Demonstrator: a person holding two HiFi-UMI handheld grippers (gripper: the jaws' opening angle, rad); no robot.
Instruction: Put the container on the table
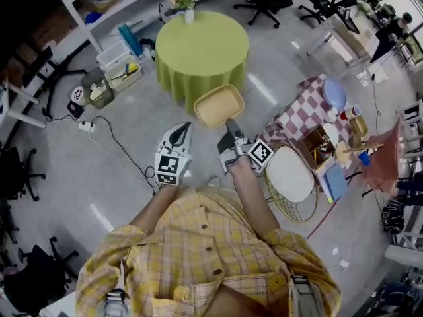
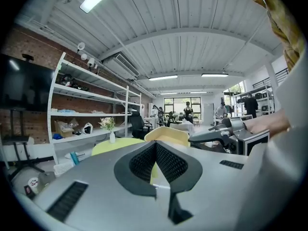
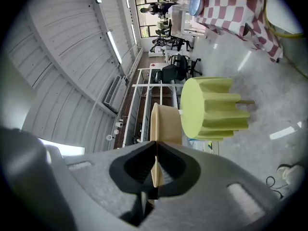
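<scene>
Nearest to me is the yellow plaid shirt (image 1: 198, 243) at 6 o'clock in the head view, both forearms reaching out from it. My left gripper (image 1: 180, 129) sits just left of centre. In its own view the jaws (image 2: 155, 146) are pressed together with nothing between them. My right gripper (image 1: 231, 123) is beside it at 3 o'clock, a small gap between the two. Its jaws (image 3: 156, 160) are nearly closed, pinching the thin rim of the tan rectangular plastic container (image 1: 218, 105). The container is off the floor, hanging at 12 o'clock from the right gripper's tips, held edge-on in the right gripper view (image 3: 166, 124). It is in front of the round table with lime-green cloth (image 1: 201, 45), not on it. The near edge of the table is just past the container at 12 o'clock. A small white vase of flowers (image 1: 188, 15) stands at the table's far edge. A red-and-white checked table (image 1: 301, 117) with clutter is at 3 o'clock, and clear plastic bins (image 1: 119, 65) are on the floor at 10 o'clock.
</scene>
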